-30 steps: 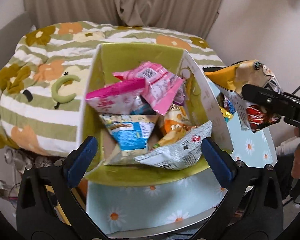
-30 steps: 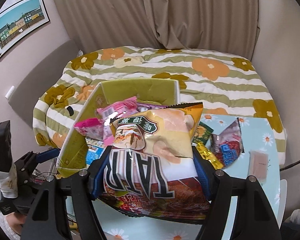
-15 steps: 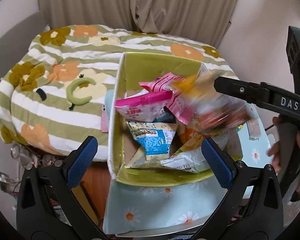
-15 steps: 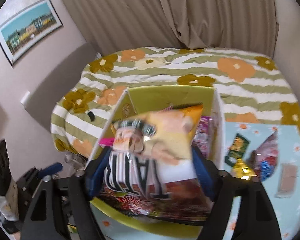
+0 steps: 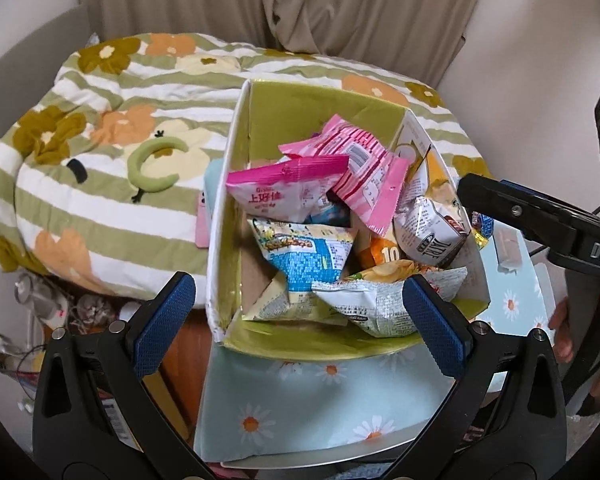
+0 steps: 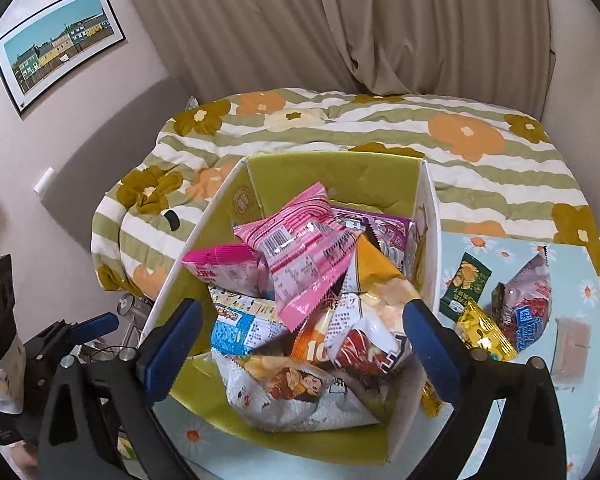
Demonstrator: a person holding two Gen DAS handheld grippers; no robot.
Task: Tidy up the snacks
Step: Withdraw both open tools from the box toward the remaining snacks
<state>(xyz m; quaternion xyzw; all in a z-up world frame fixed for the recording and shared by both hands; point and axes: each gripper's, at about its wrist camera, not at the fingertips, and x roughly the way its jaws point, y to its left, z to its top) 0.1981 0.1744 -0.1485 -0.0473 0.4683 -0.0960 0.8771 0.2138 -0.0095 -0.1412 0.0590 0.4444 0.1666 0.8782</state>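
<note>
Far left in the right wrist view, the left claw point(image 6: 82, 330): pads spread apart, empty, waiting beside the box. Next along, a green-lined cardboard box point(image 6: 332, 172) on the flower-print counter point(image 6: 572, 264), crammed with snack packets: a hot-pink packet point(image 6: 220, 272), a striped pink packet point(image 6: 304, 260), a blue-and-white packet point(image 6: 244, 330), a silver chip bag point(image 6: 296, 396). Against the right wall of the box, the yellow-and-white chip bag point(image 6: 374, 316), lying loose on the pile, no pad touching it. Right claw point(image 6: 304, 354) over it, jaws just opened wide, nothing clamped.

Right of the box, still out on the counter: a dark green sachet point(image 6: 466, 284), a gold packet point(image 6: 482, 334), a red-and-blue bag point(image 6: 526, 304), a flat brown item point(image 6: 574, 346), too blurred to name.

Likely light, air-filled, crinkly and slick, with brittle contents; a hard squeeze across the belly risks crushing or popping. Best taken by a crimped end seam or a flat corner, pads across the film. Small sachets flat on the cloth probably hardest to get under; a tilted approach at one edge advisable.
</note>
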